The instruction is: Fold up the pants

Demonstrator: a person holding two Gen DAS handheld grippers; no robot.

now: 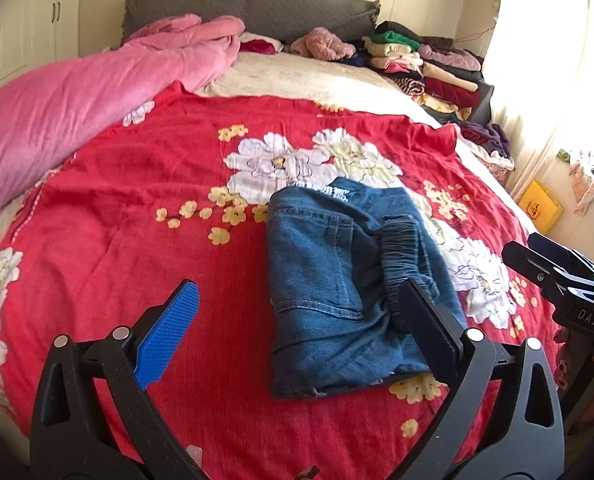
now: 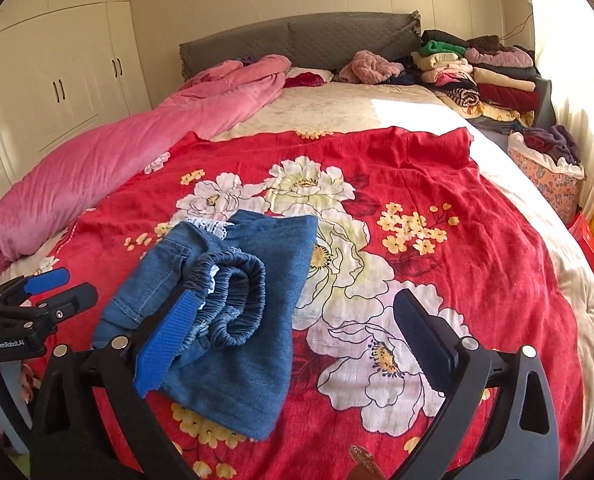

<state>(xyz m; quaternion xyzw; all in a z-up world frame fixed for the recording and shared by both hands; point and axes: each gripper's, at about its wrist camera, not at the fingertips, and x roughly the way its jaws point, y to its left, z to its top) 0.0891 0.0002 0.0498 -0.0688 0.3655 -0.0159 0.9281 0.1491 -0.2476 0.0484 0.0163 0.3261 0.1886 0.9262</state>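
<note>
One pair of denim pants (image 1: 337,284), folded into a compact bundle, lies centre frame on the red floral bedspread (image 1: 137,208). Two grippers: left gripper (image 1: 297,332) jaws wide apart, empty; right gripper (image 2: 293,340) likewise spread, holding nothing. One pink duvet (image 1: 77,100) upper left; clothes stack (image 1: 429,68) upper right, item count unreadable. Pant legs hidden inside the fold.
</note>
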